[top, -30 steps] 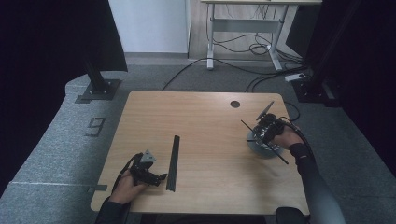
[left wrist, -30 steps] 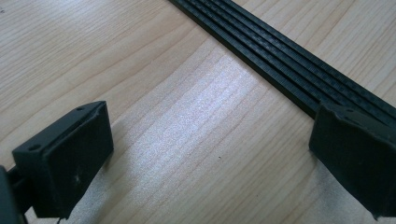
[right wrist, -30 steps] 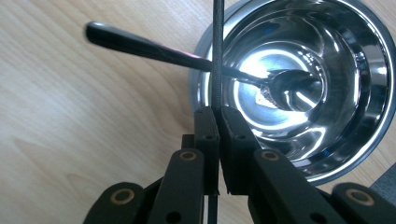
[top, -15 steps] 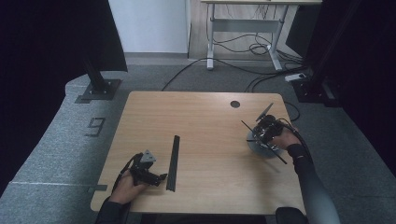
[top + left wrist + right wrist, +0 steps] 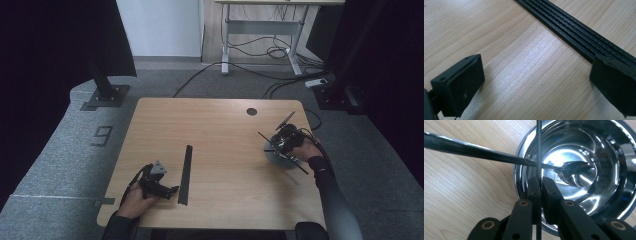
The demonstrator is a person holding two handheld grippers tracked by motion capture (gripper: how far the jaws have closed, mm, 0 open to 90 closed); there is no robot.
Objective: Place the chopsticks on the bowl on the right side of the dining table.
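Hands came in from the six o'clock edge of the high view, one gripper in each. On the wooden table the left gripper lay near seven o'clock, just beside the near end of a long black strip that ran toward twelve. The right gripper hovered at about three o'clock over a steel bowl, with thin dark rods crossing at it. A round hole sat in the tabletop near one o'clock.

Left gripper view: the left gripper stood wide, its two black pads well apart with bare wood between them and nothing held. The strip ran from twelve o'clock down to four, passing just behind the right-hand pad; whether pad and strip touched could not be told.

Right gripper view: the right gripper was pinched narrow on a thin black rod that rose straight toward twelve o'clock. The bowl filled the side from one to five o'clock, resting on the wood. A spoon lay with its head in the bottom of the bowl, its dark handle leaning over the rim toward ten o'clock and crossing the rod. The closed pads sat above the bowl's near rim.
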